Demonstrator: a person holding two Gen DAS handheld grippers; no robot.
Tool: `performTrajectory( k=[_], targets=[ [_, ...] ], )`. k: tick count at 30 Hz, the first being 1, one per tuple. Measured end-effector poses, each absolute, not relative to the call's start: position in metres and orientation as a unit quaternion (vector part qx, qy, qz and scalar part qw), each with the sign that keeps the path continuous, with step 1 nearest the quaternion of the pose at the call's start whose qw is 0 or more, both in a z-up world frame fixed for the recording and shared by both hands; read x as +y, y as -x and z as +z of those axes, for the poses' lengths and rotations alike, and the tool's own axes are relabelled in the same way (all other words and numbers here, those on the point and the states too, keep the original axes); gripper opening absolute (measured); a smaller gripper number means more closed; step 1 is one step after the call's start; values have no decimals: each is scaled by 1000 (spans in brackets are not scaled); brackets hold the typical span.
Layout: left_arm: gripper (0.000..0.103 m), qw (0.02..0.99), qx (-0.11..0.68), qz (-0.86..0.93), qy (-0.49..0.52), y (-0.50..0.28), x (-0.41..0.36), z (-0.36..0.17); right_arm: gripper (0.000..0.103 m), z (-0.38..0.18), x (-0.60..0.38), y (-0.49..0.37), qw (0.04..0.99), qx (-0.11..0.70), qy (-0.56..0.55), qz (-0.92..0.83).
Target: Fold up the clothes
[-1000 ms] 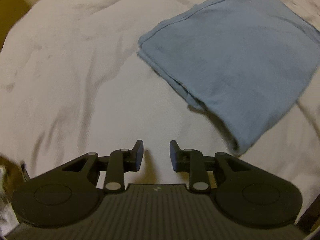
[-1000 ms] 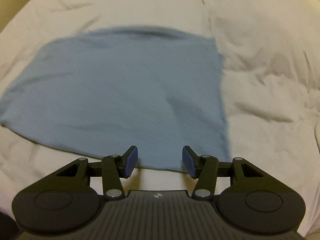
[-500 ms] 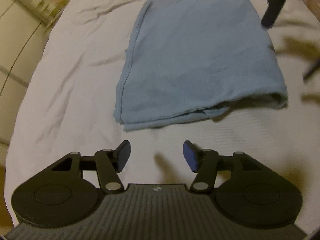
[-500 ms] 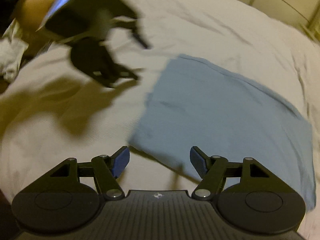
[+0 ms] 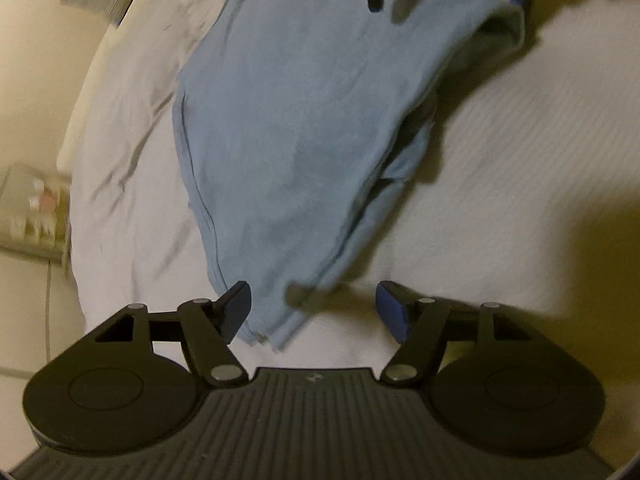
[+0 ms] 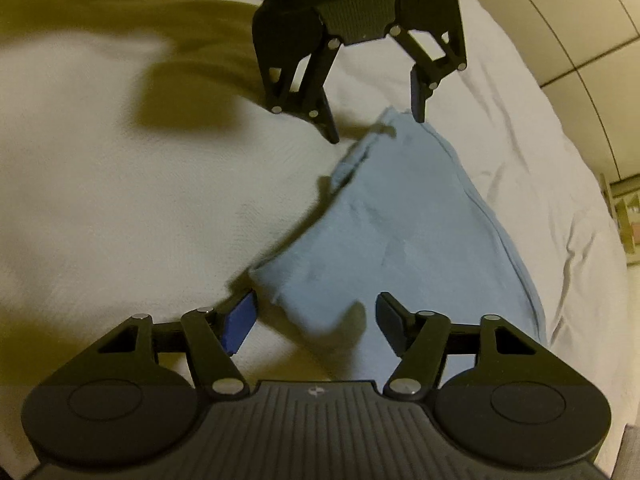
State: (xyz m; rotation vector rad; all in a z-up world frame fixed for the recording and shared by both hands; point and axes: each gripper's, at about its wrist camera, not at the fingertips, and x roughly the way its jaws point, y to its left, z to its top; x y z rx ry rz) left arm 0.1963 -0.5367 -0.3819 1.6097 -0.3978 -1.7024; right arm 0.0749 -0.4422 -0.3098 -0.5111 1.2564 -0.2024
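Now the blue cloth (image 5: 288, 128), folded into layers, lies on the white bed (image 5: 520, 184), with one end between the jaws of each hand-held gripper. A second ago both stood off beside it; they have since closed in from opposite ends. The left hand-held gripper (image 5: 314, 306) and right hand-held gripper (image 6: 316, 318) are both spread wide, gripping nothing. Judgement: the ends are positioned for pinching.

A light blue folded cloth garment (image 5: 288, 128) lies on the white bed sheet (image 5: 520, 168). Its layered edges show along one side. Both narrow ends look slightly rumpled.
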Motion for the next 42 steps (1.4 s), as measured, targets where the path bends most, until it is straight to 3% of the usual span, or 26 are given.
performTrajectory(
  k=[5,6,7,9,12,14,16,19,31,42],
  targets=[
    [64,366,-165,-666,-629,-200,-554,-388,59,-311,-447,-77,777,574,236,-109],
    [52,365,-166,-666,-629,-200,-557,-389,59,-312,-446,-77,776,574,240,-109],
    [26,364,-166,-666,-629,-201,-560,-390,59,-313,-443,-79,775,572,248,-105],
    [5,363,-167,-666,-630,-202,-567,-391,59,-315,-438,-82,772,569,265,-98],
    [4,361,-168,-667,-630,-203,-577,-394,53,-322,-429,-81,768,562,294,-87],
    [4,360,-164,-669,-629,-203,-580,-392,39,-322,-427,-79,772,558,292,-86],
    [4,359,-161,-671,-629,-204,-579,-387,16,-317,-428,-77,781,553,279,-81],
    [4,357,-161,-673,-628,-206,-574,-377,4,-302,-431,-76,803,541,242,-69],
    [3,372,-186,-669,-617,-209,-570,-295,3,-197,-471,-55,880,455,56,-123],
    [3,301,-211,-678,-636,-131,-723,-241,2,-144,-638,60,863,344,-197,-311]
  ],
)
